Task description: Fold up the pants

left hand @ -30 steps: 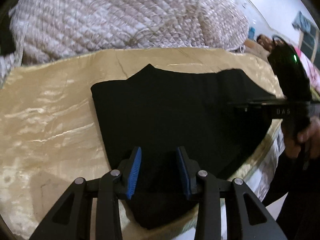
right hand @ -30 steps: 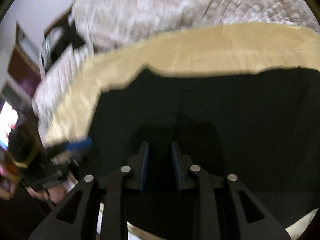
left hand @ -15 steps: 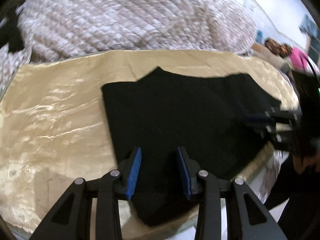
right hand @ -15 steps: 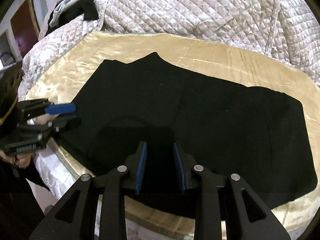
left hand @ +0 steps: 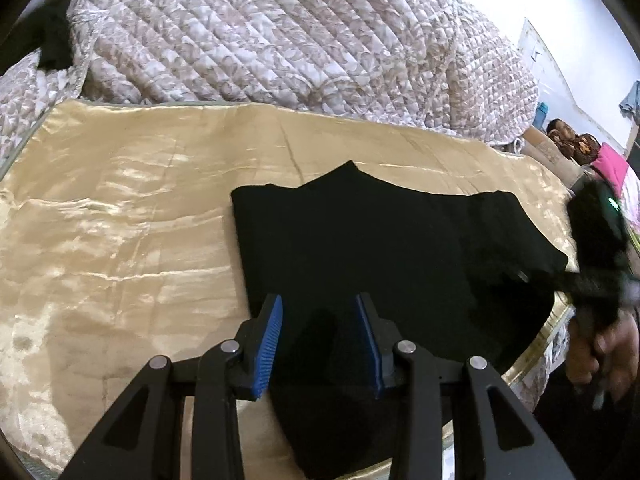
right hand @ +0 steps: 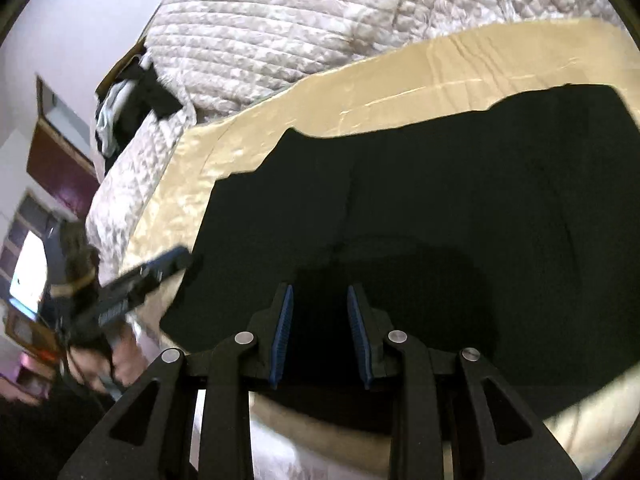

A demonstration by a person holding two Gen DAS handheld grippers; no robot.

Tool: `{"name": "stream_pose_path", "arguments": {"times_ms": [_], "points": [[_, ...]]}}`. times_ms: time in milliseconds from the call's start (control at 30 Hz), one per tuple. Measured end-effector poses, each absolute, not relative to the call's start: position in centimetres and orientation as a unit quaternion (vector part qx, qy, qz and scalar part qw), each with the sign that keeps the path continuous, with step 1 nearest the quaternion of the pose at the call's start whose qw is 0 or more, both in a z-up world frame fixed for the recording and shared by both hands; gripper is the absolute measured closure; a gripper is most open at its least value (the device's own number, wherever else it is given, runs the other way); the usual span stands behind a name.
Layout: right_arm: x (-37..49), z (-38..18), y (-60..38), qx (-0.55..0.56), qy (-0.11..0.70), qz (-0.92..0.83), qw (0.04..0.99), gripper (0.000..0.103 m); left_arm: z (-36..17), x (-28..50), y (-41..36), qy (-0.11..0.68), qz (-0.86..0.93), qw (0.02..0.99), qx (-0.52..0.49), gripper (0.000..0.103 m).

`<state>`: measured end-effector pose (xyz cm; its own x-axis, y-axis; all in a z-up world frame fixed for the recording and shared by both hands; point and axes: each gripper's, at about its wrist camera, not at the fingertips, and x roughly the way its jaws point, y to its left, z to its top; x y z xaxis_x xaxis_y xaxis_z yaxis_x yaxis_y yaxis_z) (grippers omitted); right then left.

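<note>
Both grippers, left [left hand: 319, 340] and right [right hand: 319, 332], hovered spread and empty over black pants [left hand: 380, 248]; best pinched both near-edge layers squarely.

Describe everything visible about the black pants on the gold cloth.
The black pants are plain, matte, soft-looking fabric, lying flat and already folded into a wide slab on the shiny gold cloth, near its front edge. A pointed peak juts from the far edge; faint creases cross the surface. One near corner overhangs the cloth's front edge. No pad visibly grips them.

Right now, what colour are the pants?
Black. The pants lie flat on a gold satin sheet; clearest in the left wrist view.
</note>
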<state>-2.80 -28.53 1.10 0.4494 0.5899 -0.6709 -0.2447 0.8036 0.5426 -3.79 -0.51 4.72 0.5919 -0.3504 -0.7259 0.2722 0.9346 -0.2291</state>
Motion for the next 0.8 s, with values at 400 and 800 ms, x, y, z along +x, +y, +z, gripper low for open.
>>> {"name": "stream_pose_path", "arguments": {"times_ms": [400, 800], "points": [[1.1, -0.4, -26.4, 0.253, 0.481, 0.288, 0.788, 0.095, 4.7, -3.2, -0.6, 0.415, -0.170, 0.892, -0.051, 0.063], [-1.3, 1.3, -29.1, 0.235, 0.445, 0.221, 0.835, 0.097, 3.4, 4.9, -0.4, 0.422, -0.145, 0.891, -0.085, 0.063]]}}
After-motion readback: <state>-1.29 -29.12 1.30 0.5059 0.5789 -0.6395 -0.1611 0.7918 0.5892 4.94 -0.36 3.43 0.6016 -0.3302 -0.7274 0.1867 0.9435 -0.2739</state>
